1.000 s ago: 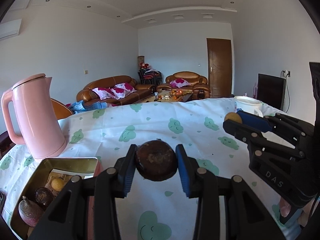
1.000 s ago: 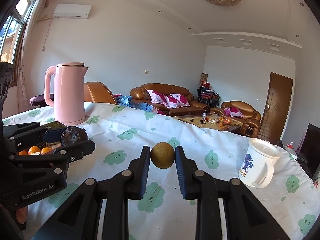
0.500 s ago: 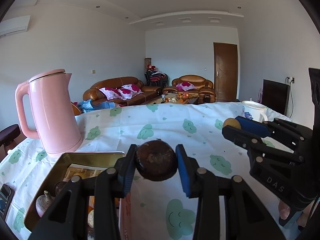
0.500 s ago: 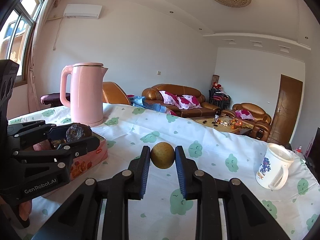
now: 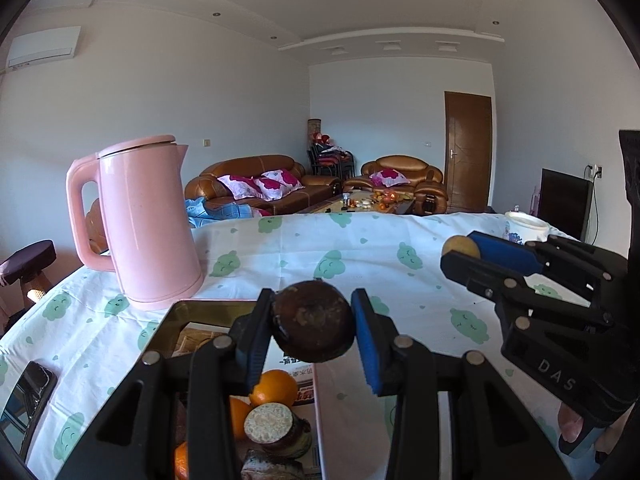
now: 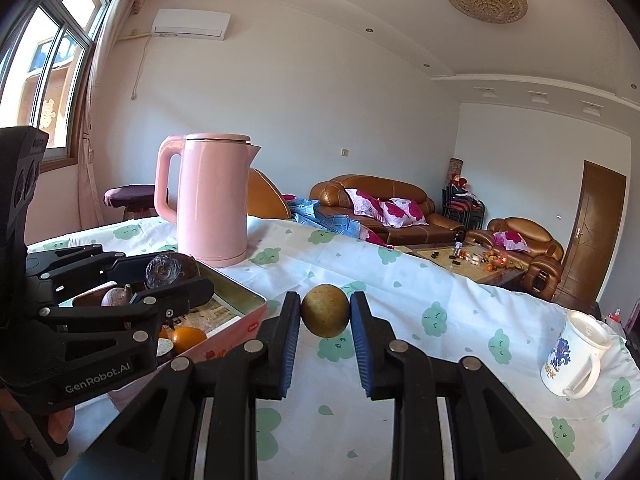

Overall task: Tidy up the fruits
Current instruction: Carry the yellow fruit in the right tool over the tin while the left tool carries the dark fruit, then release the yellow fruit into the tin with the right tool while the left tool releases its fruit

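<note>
Two hand-held grippers are up over a table spread with a white cloth printed with green cloud faces (image 6: 452,320), each carrying one fruit. Beyond and left of the left gripper's (image 5: 313,326) jaws stands a tall pink plastic kettle with a lid and loop handle (image 5: 146,220), close to the far edge of a shallow rectangular gold-lined tin with pink sides (image 5: 176,316). That tin lies below the left jaws and holds glossy oranges (image 5: 276,388), a dark fruit with a pale cut top (image 5: 270,426) and other dark pieces, on printed paper. A black phone (image 5: 28,388) lies flat on the cloth well to the left of the tin. Far to the right of the right gripper's (image 6: 325,316) jaws stands a white ceramic mug with a blue pattern (image 6: 576,356), upright, handle toward the camera. Nothing lies between either pair of jaws and the tin, though the left gripper's black frame hides part of its contents. Brown leather sofas with pink cushions (image 6: 384,208) stand across the room.

The left jaws are clamped on a round, dark brown, rough-skinned fruit with mottled patches (image 5: 313,326), gripped at its sides by the blue pads and held in the air above the tin's near right part. The right jaws are pressed together on a small, round, yellow-brown fruit with speckled skin (image 6: 325,316), held clear of the cloth, to the right of the tin.
</note>
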Available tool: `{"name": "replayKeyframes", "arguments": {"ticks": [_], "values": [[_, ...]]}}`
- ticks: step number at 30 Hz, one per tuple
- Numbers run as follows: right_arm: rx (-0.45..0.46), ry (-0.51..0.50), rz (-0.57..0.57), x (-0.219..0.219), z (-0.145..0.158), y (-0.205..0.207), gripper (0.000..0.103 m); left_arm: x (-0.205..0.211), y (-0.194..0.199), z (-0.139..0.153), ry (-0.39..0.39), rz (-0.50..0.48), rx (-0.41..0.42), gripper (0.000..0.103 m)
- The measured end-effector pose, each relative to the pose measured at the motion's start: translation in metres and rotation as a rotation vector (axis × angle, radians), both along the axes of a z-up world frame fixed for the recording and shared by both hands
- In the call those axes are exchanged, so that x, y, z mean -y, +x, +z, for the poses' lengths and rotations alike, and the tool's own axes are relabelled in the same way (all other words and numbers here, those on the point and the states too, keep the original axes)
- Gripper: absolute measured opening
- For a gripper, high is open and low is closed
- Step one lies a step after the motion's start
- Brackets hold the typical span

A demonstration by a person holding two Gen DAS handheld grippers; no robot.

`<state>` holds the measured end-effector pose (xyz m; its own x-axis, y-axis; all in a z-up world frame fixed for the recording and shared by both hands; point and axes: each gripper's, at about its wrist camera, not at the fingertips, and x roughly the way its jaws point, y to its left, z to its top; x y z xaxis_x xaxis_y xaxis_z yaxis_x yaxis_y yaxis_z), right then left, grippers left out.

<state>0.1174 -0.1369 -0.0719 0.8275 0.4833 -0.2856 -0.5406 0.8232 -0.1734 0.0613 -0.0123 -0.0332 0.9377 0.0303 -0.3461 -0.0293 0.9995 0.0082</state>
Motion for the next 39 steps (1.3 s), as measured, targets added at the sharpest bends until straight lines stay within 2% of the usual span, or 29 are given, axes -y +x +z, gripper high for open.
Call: {"name": "replayKeyframes", "arguments": {"ticks": [16,39], "values": [[0.006,-0.026,0.081,-0.046,0.010,-0.004,0.027,-0.038,-0.011,0.002,-0.008,0.073,-0.002,0.040],[-0.030,-0.079,0.180,-0.105,-0.004,-0.008,0.027,-0.089,-0.017,-0.008,-0.025,0.171,-0.057,0.040]]}}
